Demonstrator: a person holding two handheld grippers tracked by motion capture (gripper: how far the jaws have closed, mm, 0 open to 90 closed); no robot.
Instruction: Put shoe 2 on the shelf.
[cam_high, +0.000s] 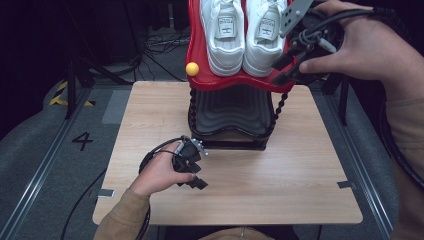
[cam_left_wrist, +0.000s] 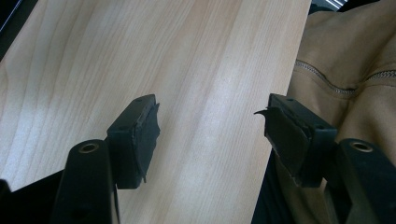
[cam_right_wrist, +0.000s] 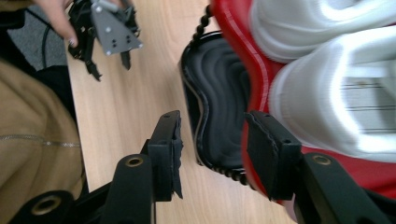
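Hovering beside the white sneakers (cam_high: 243, 35) on the red rack (cam_high: 200, 55).
High view: right hand-held gripper (cam_high: 285, 67) at the rack's edge, empty. Left hand-held gripper (cam_left_wrist: 210, 135) view: jaws wide over the worktop (cam_left_wrist: 140, 56). Right hand-held gripper view: jaws wide; a careless approach could knock the rack.

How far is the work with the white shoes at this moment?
Done: both white shoes stand side by side on the red shelf of the rack. In hand: nothing; the right gripper is open beside the shelf's edge, and the left gripper rests open over the table. Left: whether anything remains cannot be told.
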